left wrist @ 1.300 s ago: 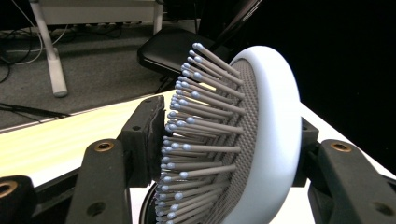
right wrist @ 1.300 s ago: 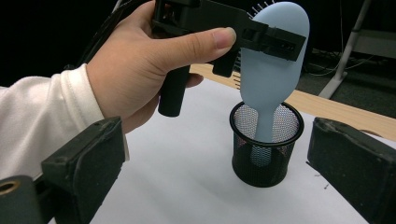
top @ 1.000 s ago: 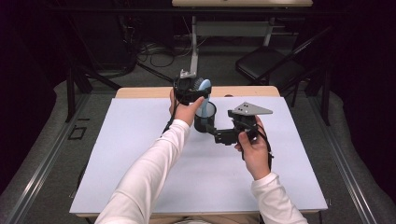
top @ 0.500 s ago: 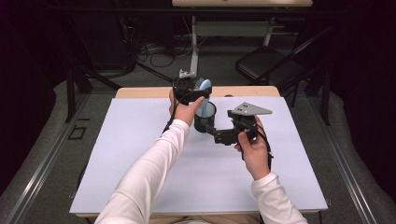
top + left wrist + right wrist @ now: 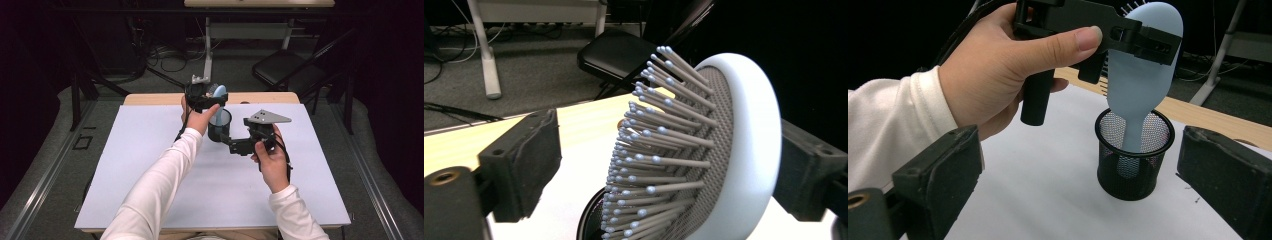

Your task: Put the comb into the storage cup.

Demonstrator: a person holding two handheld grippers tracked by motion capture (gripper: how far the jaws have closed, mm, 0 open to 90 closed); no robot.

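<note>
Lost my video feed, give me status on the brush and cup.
Left gripper jaws just opened, around hairbrush head. Brush handle down in mesh cup. Right gripper open, beside cup. Nothing blocking.

a light wooden table [image 5: 150, 98] carried a large white sheet [image 5: 150, 175]; a black wire-mesh cup [image 5: 220, 125] stood on that sheet

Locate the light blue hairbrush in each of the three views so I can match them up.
High view: the hairbrush stands at top centre, handle down in the black mesh cup.
Left gripper view: its bristled head sits right of centre, between the jaws.
Right gripper view: its smooth back rises from the cup at upper right.
Shared landmark: the mesh cup.
</note>
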